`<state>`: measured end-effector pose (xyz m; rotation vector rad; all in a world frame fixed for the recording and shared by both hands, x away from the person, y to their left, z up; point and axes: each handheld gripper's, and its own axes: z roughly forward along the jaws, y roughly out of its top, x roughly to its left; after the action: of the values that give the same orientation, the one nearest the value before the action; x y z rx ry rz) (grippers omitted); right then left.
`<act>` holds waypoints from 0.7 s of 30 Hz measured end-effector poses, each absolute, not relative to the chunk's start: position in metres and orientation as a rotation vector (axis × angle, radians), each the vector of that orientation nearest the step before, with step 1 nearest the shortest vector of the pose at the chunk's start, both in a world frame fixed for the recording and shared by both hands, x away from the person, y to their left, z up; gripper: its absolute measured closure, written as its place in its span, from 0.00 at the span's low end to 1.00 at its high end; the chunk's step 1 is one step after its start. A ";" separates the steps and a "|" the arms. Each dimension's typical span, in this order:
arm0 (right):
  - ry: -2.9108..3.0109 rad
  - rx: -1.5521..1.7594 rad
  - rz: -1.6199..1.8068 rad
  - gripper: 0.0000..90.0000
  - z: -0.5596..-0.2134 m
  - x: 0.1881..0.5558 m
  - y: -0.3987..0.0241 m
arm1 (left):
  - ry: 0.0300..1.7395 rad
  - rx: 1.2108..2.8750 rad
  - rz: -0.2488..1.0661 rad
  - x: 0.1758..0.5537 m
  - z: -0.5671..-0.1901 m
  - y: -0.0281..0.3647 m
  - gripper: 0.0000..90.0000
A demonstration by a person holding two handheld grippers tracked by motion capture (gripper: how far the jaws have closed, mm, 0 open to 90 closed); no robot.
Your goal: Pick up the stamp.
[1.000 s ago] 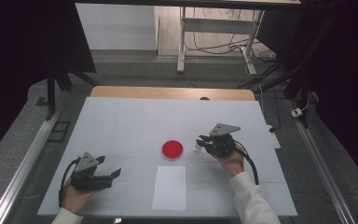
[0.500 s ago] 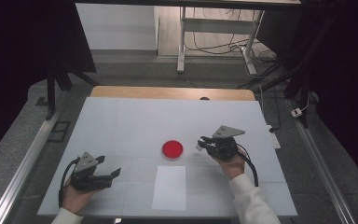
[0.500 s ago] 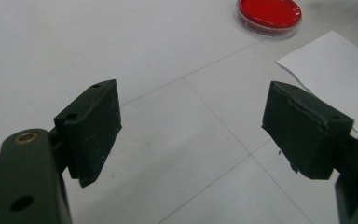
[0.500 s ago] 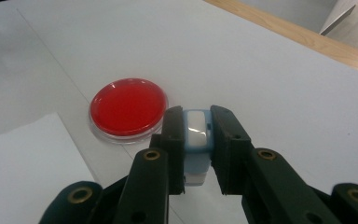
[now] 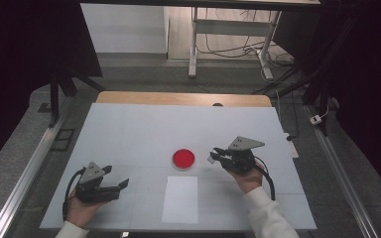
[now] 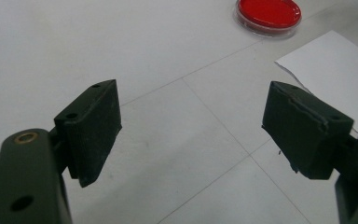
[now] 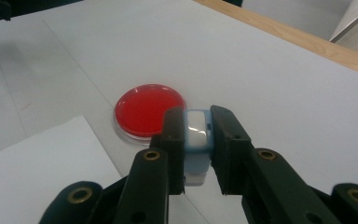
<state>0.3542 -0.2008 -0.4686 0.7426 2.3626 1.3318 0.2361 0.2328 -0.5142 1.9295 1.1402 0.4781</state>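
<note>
A round dish with red filling (image 5: 184,158) (image 7: 149,110) (image 6: 268,14) lies on the white table near its middle. My right gripper (image 5: 217,154) (image 7: 196,140) hovers just right of the dish, shut on a small pale blue and white object (image 7: 197,135) (image 5: 212,157) clamped between its black pads. A white sheet of paper (image 5: 180,198) (image 6: 335,79) (image 7: 42,168) lies flat in front of the dish. At the front left my left gripper (image 5: 115,177) (image 6: 191,126) rests low over the table, jaws wide apart with nothing between them.
The white table top (image 5: 144,129) ends in a wooden strip (image 5: 183,99) at the far edge. Metal rails (image 5: 25,173) run along both sides. A metal stand (image 5: 228,29) and cables (image 5: 278,64) are on the floor beyond.
The right gripper with the small object has shifted slightly, staying beside the dish. The left gripper has not moved.
</note>
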 end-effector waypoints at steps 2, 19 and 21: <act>2.361 0.743 1.336 0.84 -0.468 0.353 -0.201 | 1.138 1.931 0.477 0.236 -0.514 0.232 0.21; 2.381 0.705 1.407 0.84 -0.465 0.338 -0.190 | 1.132 1.934 0.474 0.236 -0.514 0.229 0.21; 2.383 0.702 1.409 0.84 -0.465 0.337 -0.189 | 1.130 1.934 0.473 0.236 -0.514 0.229 0.21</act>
<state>0.3371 -0.1889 -0.4646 0.7016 2.3827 1.4087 0.2363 0.2292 -0.5142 1.9339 1.1297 0.4729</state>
